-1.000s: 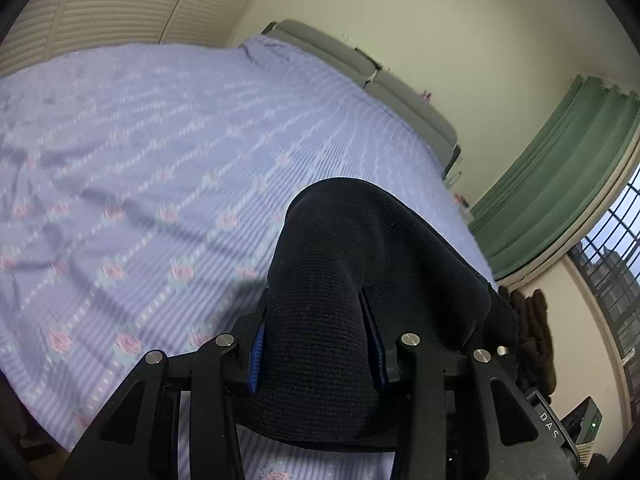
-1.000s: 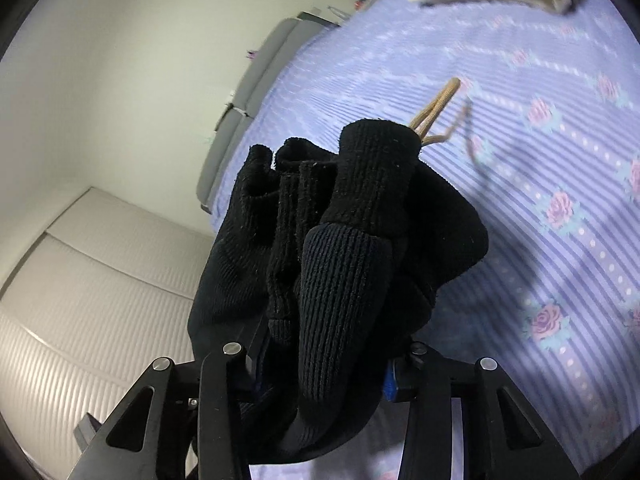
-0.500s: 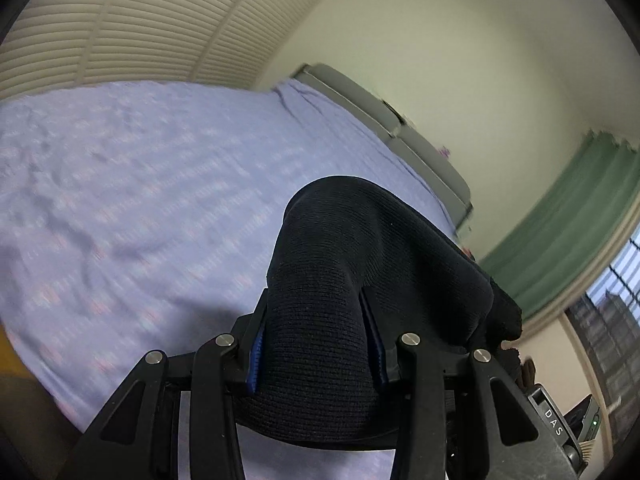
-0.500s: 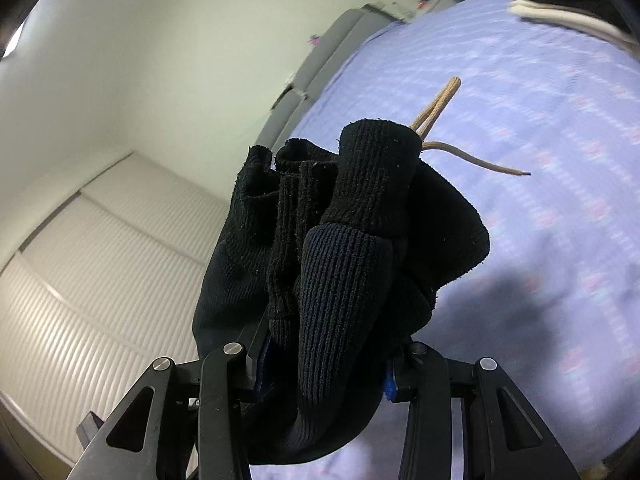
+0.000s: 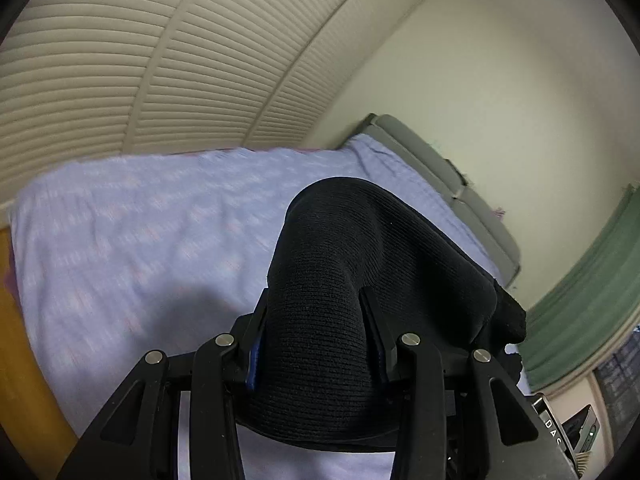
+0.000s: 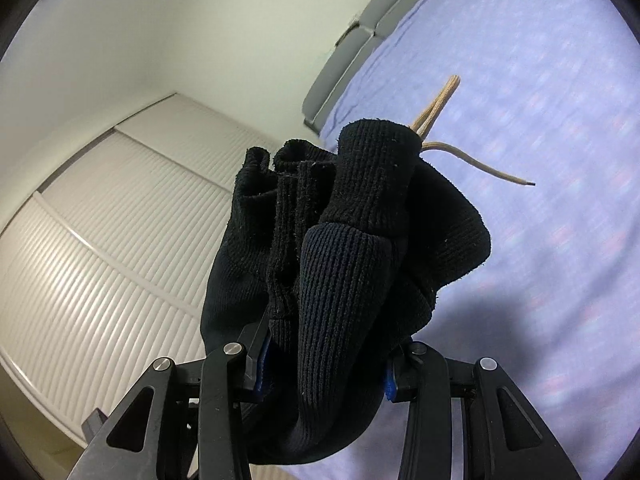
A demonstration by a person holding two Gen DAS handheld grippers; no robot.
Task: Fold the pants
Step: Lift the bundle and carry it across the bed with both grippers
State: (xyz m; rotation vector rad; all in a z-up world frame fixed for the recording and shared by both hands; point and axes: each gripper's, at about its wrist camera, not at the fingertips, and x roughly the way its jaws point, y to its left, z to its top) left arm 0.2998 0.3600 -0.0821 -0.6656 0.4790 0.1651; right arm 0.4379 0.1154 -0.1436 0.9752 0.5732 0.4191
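My left gripper [image 5: 316,344] and right gripper [image 6: 324,360] each clamp a bunched end of the pants [image 5: 360,272] above the bed [image 5: 140,232], ready to spread them flat.

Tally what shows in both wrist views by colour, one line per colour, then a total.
Black: 3, the pants, the left gripper and the right gripper
Lilac: 1, the bedspread
Tan: 1, the drawstring
Grey: 1, the headboard
Green: 1, the curtain
Cream: 1, the slatted doors
Total: 8
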